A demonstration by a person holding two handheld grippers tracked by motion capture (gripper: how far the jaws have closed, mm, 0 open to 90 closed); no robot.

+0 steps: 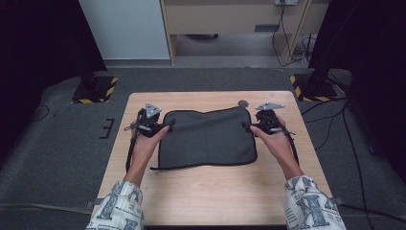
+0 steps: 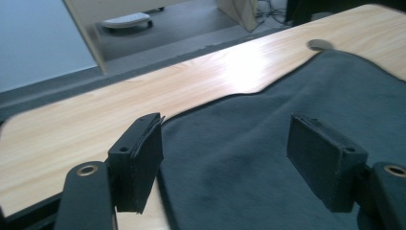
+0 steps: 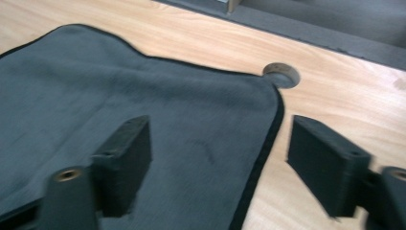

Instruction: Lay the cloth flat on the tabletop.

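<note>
The dark grey cloth (image 1: 208, 139) lies flat mid-table, its far right corner beside the round hole (image 1: 243, 103), and looks light, limp and easily bunched, best pinched at its bound corners, where the left gripper (image 1: 168, 125) and right gripper (image 1: 246, 127) both stand released.

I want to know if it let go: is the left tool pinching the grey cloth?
Apart. In the left gripper view the left tool stands open, its pads clear of the grey cloth below.

Black claws (image 1: 168, 125), grey triangular top plates, white patterned sleeves (image 1: 117, 206).
</note>
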